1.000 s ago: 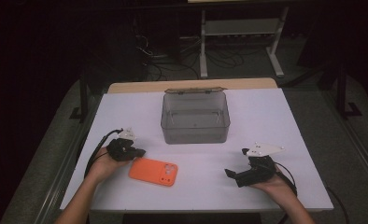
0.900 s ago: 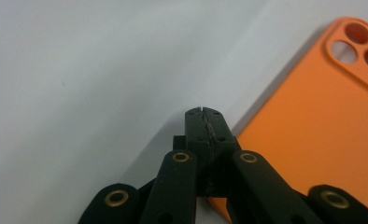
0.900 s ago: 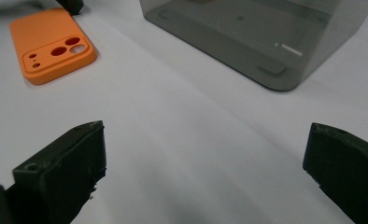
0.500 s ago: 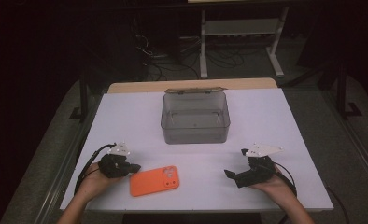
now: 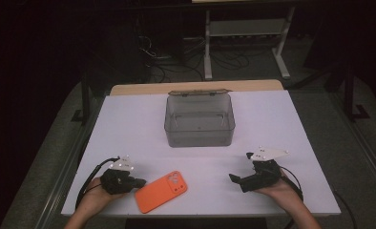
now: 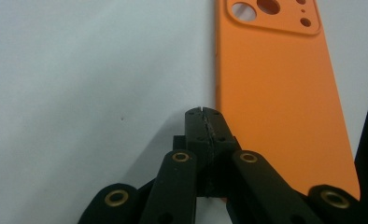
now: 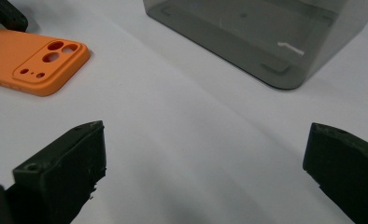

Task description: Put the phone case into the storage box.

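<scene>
Orange phone case lies by the tabletop's near edge; your left gripper, jaws pressed together, touches its side, your right gripper spread wide, empty.

A flat orange rectangular phone case lies back-up on the white table, well short of the smoky transparent plastic box and off toward that box's near-left side, close to the table's near edge. It sits skewed rather than square to the box, with its raised camera panel of round cut-outs at the end turned toward the box and its plain end pointing away to the near left. In the left gripper view the phone case shows a smooth matte back, rounded corners and one straight long edge flat on the table.
</scene>
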`<state>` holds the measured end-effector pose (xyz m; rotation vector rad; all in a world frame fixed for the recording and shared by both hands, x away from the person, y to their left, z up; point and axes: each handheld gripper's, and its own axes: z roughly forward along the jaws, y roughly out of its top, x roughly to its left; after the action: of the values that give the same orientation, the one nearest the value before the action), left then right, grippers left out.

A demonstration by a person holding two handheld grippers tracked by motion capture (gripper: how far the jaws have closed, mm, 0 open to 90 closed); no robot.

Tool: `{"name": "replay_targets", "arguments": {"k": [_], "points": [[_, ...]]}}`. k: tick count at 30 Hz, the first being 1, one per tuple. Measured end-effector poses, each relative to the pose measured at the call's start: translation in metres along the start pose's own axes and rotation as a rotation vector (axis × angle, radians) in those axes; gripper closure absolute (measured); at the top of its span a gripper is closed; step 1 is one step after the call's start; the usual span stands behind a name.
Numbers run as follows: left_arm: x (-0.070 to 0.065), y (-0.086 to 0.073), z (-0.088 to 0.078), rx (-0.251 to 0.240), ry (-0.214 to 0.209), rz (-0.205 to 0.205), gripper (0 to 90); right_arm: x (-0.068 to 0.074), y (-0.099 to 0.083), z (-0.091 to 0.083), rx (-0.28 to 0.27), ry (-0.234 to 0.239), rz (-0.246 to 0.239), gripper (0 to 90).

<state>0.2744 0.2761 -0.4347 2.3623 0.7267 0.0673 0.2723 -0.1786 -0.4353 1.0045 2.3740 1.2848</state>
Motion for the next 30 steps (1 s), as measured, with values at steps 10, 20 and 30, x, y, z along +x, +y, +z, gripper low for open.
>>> {"name": "replay_targets", "arguments": {"k": [10, 20, 30], "points": [[0.008, 0.024, -0.01, -0.154, 0.007, -0.029, 68.0, 0.0, 0.0, 0.001, 0.004, 0.0, -0.003, 0.0], [0.009, 0.039, -0.001, -0.278, 0.005, 0.007, 34.8, 0.001, 0.0, 0.0, 0.001, 0.001, -0.006, 0.0], [0.003, 0.029, 0.006, -0.334, 0.019, 0.004, 6.7, 0.001, 0.0, 0.0, -0.011, 0.003, -0.016, 0.0]]}}
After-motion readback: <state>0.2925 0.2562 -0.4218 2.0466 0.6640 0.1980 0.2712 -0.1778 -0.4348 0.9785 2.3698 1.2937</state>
